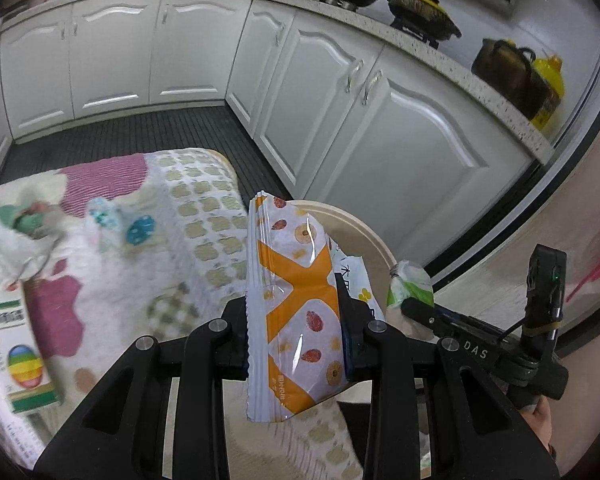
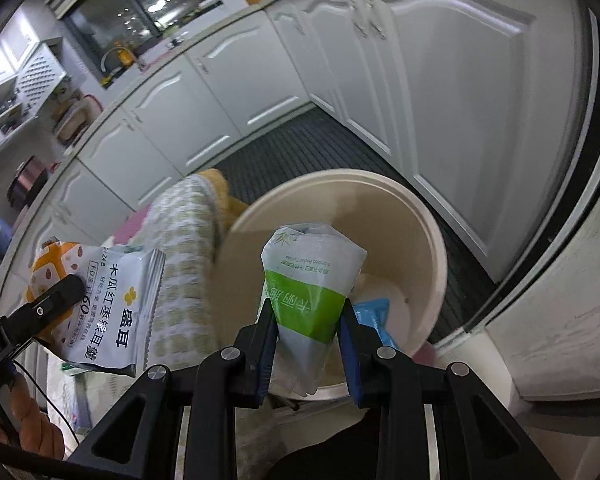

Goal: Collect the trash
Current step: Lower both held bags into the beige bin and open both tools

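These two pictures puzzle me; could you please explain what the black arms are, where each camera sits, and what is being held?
No robot: a person carries two hand-held clamps, each with a fisheye camera looking along its fingers. The left wrist view shows the left gripper shut on an orange-and-white snack packet. The right wrist view shows the right gripper shut on a green-and-white tissue pack, above a cream bin. Beside the bin lies a patterned blanket with a small box and tissue on it.

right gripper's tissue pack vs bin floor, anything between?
No. In the right wrist view the green tissue pack hangs over the bin; only a blue wrapper lies inside.
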`<action>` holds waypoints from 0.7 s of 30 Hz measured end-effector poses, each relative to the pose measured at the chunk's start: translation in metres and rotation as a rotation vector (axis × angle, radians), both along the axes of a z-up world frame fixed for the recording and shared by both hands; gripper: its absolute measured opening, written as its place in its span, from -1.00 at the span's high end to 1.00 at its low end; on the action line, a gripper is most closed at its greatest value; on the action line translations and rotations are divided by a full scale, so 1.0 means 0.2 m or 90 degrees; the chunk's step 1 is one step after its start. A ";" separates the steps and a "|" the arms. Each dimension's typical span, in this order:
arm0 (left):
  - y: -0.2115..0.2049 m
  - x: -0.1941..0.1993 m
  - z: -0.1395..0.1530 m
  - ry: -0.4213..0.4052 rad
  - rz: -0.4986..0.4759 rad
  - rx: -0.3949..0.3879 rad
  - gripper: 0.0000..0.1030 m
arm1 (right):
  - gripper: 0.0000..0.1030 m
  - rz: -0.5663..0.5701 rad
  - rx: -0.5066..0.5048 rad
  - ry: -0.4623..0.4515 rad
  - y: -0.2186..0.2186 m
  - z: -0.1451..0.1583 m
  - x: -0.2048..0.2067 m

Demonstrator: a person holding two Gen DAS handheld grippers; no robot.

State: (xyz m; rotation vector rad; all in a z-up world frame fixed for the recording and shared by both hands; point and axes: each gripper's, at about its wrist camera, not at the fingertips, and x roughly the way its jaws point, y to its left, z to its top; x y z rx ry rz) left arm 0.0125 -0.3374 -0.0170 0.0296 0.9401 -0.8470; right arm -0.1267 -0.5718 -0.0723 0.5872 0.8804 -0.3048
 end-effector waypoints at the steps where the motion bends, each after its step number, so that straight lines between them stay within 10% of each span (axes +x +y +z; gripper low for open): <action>1: -0.03 0.00 -0.01 -0.002 -0.001 0.004 0.45 | 0.46 -0.004 -0.001 0.004 -0.02 -0.01 0.01; 5: -0.11 0.00 -0.07 -0.019 0.015 0.021 0.41 | 0.46 -0.013 -0.004 0.016 -0.05 -0.05 0.05; 8: -0.15 0.01 -0.10 -0.016 0.019 0.028 0.20 | 0.02 -0.023 -0.011 0.028 -0.08 -0.08 0.06; 21: -0.08 -0.01 -0.11 -0.038 0.041 0.057 -0.10 | 0.00 -0.017 0.002 0.047 -0.04 -0.12 0.03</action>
